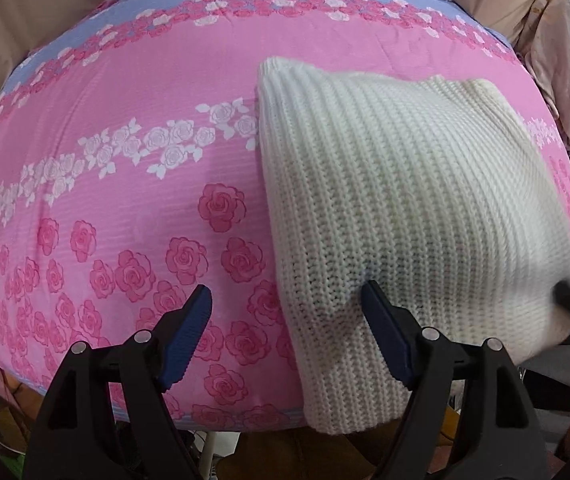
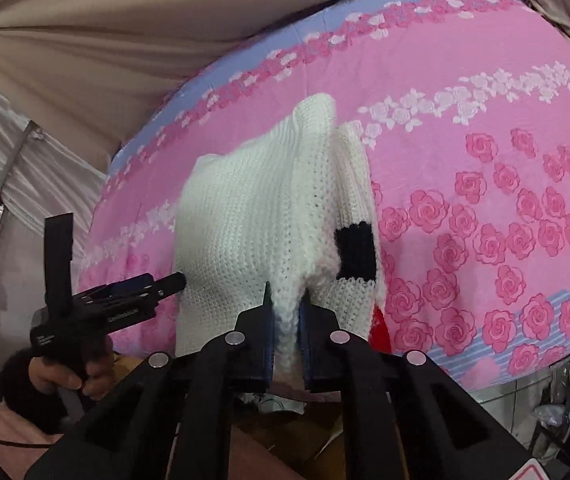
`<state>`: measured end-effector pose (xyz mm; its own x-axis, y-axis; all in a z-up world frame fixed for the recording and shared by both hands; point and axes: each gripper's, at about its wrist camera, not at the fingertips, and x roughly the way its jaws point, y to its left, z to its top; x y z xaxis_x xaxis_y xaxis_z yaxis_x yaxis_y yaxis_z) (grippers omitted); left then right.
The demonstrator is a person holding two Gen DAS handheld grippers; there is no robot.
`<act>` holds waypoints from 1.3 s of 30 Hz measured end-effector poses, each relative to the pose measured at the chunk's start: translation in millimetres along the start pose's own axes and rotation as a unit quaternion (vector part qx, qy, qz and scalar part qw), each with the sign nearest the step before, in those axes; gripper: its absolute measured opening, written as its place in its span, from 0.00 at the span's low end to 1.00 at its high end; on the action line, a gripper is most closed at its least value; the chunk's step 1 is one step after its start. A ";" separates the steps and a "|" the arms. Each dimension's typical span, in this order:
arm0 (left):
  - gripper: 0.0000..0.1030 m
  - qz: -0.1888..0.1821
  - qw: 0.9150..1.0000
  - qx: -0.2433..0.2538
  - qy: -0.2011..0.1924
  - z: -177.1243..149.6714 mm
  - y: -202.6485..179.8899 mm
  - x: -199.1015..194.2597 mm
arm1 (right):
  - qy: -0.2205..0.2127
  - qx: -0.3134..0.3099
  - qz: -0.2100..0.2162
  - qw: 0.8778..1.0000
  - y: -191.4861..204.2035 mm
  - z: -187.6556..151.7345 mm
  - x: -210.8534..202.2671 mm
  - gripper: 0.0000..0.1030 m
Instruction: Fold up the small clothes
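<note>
White knit garment [image 1: 405, 200] on our rose-print bed cover [image 1: 125, 200], at 3 o'clock in left view, right gripper [image 2: 285, 308] jaws clenched on its near edge, left gripper [image 1: 285, 304] jaws released, straddling its left border.

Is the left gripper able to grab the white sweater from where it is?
Probably yes. The left gripper is open, and the white sweater edge already lies between its fingers, with nothing in the way. The right gripper pinches another part of the sweater, off to the side.
</note>
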<state>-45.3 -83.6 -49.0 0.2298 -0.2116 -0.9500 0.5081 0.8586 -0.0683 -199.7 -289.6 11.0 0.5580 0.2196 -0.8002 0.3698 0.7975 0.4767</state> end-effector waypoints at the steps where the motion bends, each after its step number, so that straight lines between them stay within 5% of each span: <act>1: 0.76 -0.003 1.000 0.001 0.004 -0.6 -0.6 5.3 | 0.010 0.002 -0.004 1.000 -4.6 -3.0 3.6 0.09; 4: 0.77 -0.001 1.000 -0.002 0.010 -2.2 -0.2 9.1 | 0.090 -0.007 -0.077 0.993 -34.7 -28.9 56.2 0.08; 6: 0.76 -0.008 1.000 -0.003 -0.006 -1.2 1.2 -2.6 | 0.082 0.015 -0.057 0.995 -40.0 -27.8 53.1 0.10; 10: 0.78 -0.033 0.998 -0.032 -0.038 7.1 8.1 -22.1 | 0.016 0.005 -0.069 0.997 -23.2 -4.5 7.3 0.47; 13: 0.79 -0.044 0.996 -0.059 -0.042 19.7 10.6 -19.3 | -0.016 0.002 -0.061 0.998 -23.2 17.7 -1.7 0.58; 16: 0.79 -0.034 0.996 -0.067 -0.042 31.8 7.5 -13.3 | -0.009 0.008 -0.049 0.999 -31.1 43.7 28.7 0.57; 18: 0.79 -0.036 0.996 -0.063 -0.055 36.7 6.9 -20.7 | 0.015 0.001 -0.043 0.999 -32.1 55.0 55.5 0.24; 19: 0.79 -0.040 0.995 -0.062 -0.065 37.2 4.8 -27.6 | 0.024 0.001 -0.036 0.999 -26.9 59.3 61.6 0.15; 23: 0.79 -0.024 0.996 -0.061 -0.066 37.0 4.9 -23.1 | -0.035 -0.028 -0.016 0.999 -7.8 66.8 32.3 0.14; 25: 0.78 0.000 0.998 -0.055 -0.043 31.0 6.9 -7.9 | -0.011 -0.032 -0.042 0.999 -19.8 66.8 48.1 0.14; 27: 0.78 -0.013 0.998 -0.054 -0.041 17.4 13.0 -12.3 | 0.025 -0.032 -0.079 0.996 -40.3 60.3 72.4 0.15; 31: 0.79 -0.075 0.997 -0.025 -0.010 -24.2 21.3 -30.2 | 0.020 0.018 -0.016 1.000 -50.3 61.0 40.7 0.26; 34: 0.79 -0.109 0.993 -0.016 0.043 -52.9 20.1 -22.2 | 0.039 -0.007 -0.005 0.999 -40.2 43.0 15.6 0.57; 35: 0.79 -0.123 0.991 -0.021 0.055 -58.8 18.3 -16.6 | 0.058 -0.016 0.001 0.998 -39.4 30.8 13.1 0.58; 36: 0.76 -0.137 0.987 -0.038 0.069 -62.0 19.0 -6.5 | 0.080 -0.023 0.000 0.997 -38.8 17.7 15.2 0.58; 39: 0.23 -0.174 0.977 -0.092 0.080 -58.2 26.9 12.5 | 0.121 -0.019 -0.007 0.992 -36.2 -13.1 34.0 0.46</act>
<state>-77.0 -36.0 -80.4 -0.0714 -0.4426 -0.8939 0.3707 0.8202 -0.4357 -203.9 -303.7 -38.3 0.3564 0.3338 -0.8727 0.3449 0.8210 0.4549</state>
